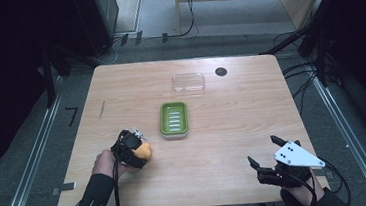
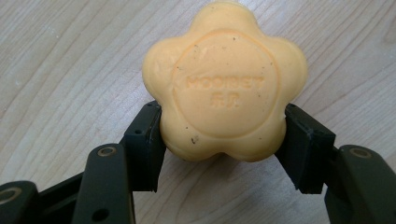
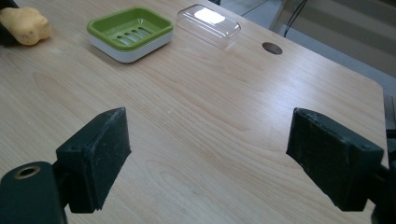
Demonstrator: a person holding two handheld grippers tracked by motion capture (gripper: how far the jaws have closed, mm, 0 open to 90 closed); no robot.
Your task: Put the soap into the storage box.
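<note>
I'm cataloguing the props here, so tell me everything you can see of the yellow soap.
The soap is a pale orange-yellow bar shaped like a five-lobed flower, with a raised round centre stamped with faint lettering. It looks waxy and solid, flecked with a few dark specks. The left gripper clamps it between two black jaws at its lower lobes. It sits over the wooden table, near the left front, short of the green soap dish.

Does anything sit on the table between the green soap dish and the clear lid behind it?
No. Bare wood separates the green soap dish from the clear lid, as the high view shows.
</note>
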